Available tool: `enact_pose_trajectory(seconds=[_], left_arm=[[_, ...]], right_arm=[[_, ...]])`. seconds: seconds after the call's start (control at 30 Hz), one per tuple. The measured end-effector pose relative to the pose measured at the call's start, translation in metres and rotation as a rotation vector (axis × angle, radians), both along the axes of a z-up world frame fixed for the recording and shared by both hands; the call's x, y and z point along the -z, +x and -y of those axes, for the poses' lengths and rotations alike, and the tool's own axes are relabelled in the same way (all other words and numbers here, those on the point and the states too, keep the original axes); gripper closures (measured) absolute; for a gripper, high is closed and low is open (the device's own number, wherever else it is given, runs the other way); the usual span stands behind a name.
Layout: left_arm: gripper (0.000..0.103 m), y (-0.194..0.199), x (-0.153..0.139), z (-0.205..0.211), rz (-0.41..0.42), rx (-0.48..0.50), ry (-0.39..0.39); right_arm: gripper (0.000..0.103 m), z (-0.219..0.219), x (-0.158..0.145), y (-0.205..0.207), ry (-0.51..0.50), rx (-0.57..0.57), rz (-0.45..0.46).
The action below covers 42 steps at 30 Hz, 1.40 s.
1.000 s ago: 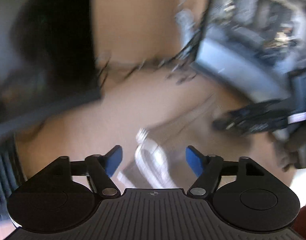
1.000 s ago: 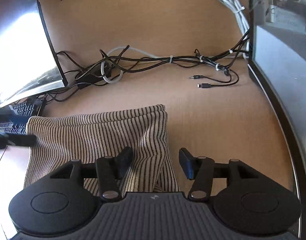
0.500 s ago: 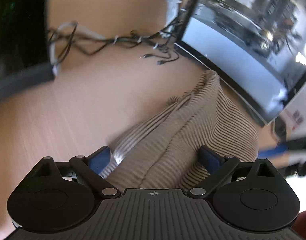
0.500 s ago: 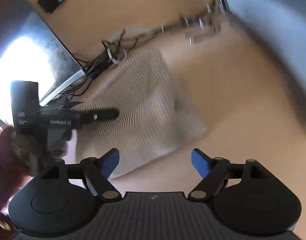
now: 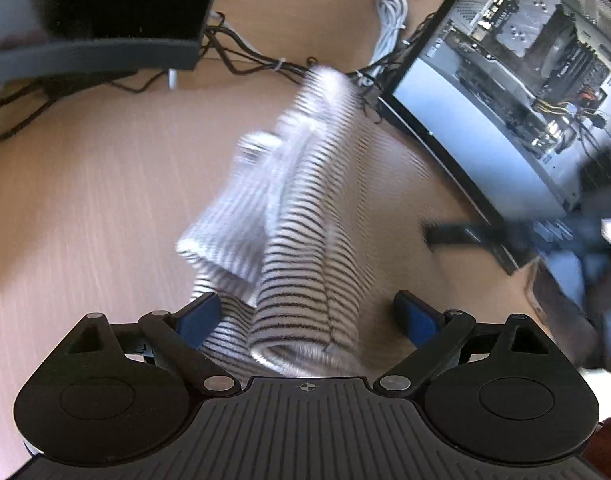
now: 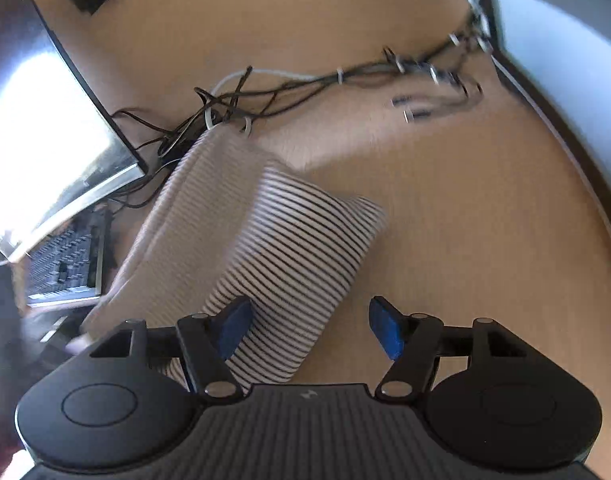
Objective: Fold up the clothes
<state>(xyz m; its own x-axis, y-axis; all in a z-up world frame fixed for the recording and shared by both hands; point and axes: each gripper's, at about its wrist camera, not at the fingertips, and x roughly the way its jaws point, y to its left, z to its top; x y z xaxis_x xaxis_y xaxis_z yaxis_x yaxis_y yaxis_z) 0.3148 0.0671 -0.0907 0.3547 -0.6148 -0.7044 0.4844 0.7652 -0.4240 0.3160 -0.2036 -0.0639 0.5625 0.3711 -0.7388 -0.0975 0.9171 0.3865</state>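
Striped garment point(image 5: 301, 240) bunched mid-frame on desk point(image 5: 85, 200), far end touching cables point(image 6: 265, 96). Left gripper point(image 5: 305, 316) wide, cloth between unpinched. Right gripper point(image 6: 309, 326) closing, pads clear of cloth. Risks: snagging cables; pinching several layers, spoiling fold.

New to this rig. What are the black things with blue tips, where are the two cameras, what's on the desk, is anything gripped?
No robot here: a person carries a pair of hand-held tongs in each hand, each with a fisheye camera looking forward along its two blue-tipped fingers. One picture is from the left tongs, the other from the right tongs.

On the wooden desk lies a bunched striped garment, with a tangle of cables behind it, a keyboard and a monitor.

Nothing is gripped. The left tongs are wide open, straddling the cloth; the right are closing, the garment's edge partly between them, the pads not yet pressing.
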Motion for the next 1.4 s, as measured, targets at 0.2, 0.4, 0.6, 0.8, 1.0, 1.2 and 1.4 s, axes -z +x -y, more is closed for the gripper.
enact_pose_trajectory(seconds=[0.2,0.4,0.6,0.8,1.0,1.2,1.4], left_arm=[[0.007,-0.036,0.002,0.041,0.031,0.083,0.041],[0.007,-0.048,-0.03,0.026,0.074,0.102,-0.042],[0.004,-0.018,-0.052,-0.023,0.105,-0.135,-0.045],[0.015,0.017,-0.018,-0.017,-0.002,-0.188,0.012],[0.012,0.004,-0.015,0.003,0.023,-0.131,0.03],[0.012,-0.029,-0.023,0.029,0.038,-0.02,0.029],[0.008,-0.049,-0.034,0.035,0.114,-0.064,0.119]], right_arm=[[0.029,-0.024,-0.007,0.031,-0.128,-0.05,0.076],[0.011,-0.02,-0.025,0.018,-0.118,-0.079,0.133],[0.004,-0.02,-0.017,-0.022,-0.068,-0.061,0.101],[0.004,-0.018,-0.004,-0.04,-0.088,0.001,0.064],[0.0,0.001,-0.018,-0.049,-0.163,0.053,0.102],[0.0,0.005,-0.026,-0.053,-0.125,0.079,0.164],[0.0,-0.012,-0.042,-0.054,-0.119,0.049,0.281]])
